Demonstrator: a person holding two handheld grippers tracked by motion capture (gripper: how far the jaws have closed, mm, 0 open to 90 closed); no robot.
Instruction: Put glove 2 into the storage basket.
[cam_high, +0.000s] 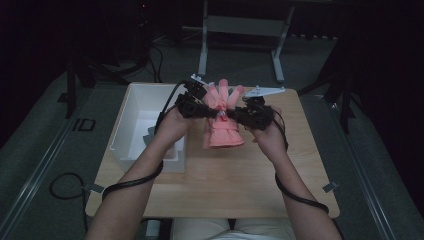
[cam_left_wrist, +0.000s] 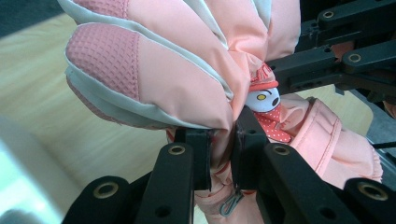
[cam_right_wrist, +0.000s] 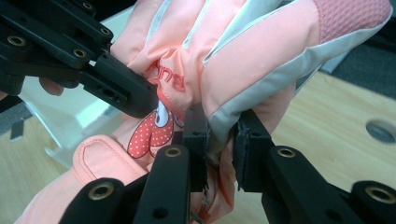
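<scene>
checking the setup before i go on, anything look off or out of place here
Nothing damaged or spilled. The one oddity: the pink glove is held up off the table, bunched at its middle where the left gripper and right gripper pinch it from opposite sides. The white bin sits squarely at the table's left.

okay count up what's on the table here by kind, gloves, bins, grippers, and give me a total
Pink glove: 1, pinched from both sides
White bin: 1, at the table's left edge
Grippers: 2, the left gripper and the right gripper, each shut on the glove
Total: 4
</scene>
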